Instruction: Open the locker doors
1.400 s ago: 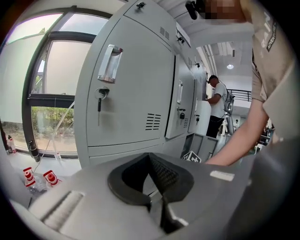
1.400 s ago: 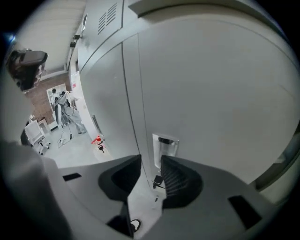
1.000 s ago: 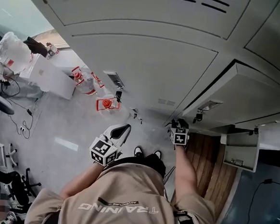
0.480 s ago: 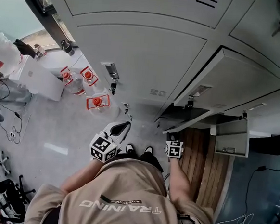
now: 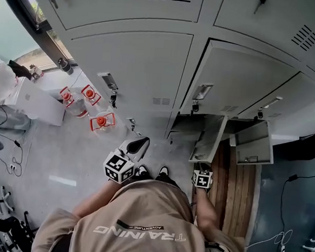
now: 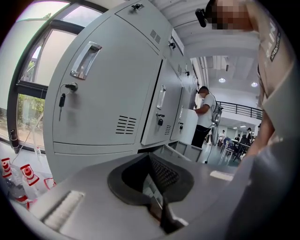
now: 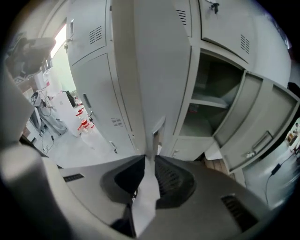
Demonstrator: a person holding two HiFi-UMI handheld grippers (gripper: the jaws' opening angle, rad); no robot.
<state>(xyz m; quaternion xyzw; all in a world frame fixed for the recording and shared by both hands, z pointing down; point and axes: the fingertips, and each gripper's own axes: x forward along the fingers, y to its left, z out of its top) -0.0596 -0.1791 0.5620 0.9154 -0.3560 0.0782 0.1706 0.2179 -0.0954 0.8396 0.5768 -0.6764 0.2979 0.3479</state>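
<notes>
1. Nearest the camera, the person's tan shirt [image 5: 139, 219] fills the bottom of the head view, below the held locker door [image 5: 209, 136].
2. The right gripper [image 7: 149, 161] is at that door's free edge. Its jaws are clamped on the thin edge of the panel, which runs up between the ridged pads [image 7: 172, 180].
3. The left gripper [image 6: 150, 164] hangs to the left of the held door, well apart from it, over the pale floor [image 5: 64, 142]. Its jaws are pressed together with nothing between them.
4. The held door stands swung out from the grey locker bank [image 5: 155, 19], and the right gripper view sees it edge-on. Its compartment [image 7: 211, 93] lies open to the door's right, with a shelf inside.
5. Just right of the held door, a second door [image 5: 252, 144] also stands open, next to a strip of wooden flooring [image 5: 238, 200].
6. Left of the held door, a closed locker door [image 5: 135, 66] has a handle [image 5: 109, 81] and a key [image 5: 114, 98] hanging from its lock.
7. Farther left of the held door, bottles with red caps [image 5: 84, 96] stand on the floor at the foot of the lockers.
8. Farthest off, past the held door along the locker row in the left gripper view, a person in a white top [image 6: 205, 112] stands beside the lockers.
</notes>
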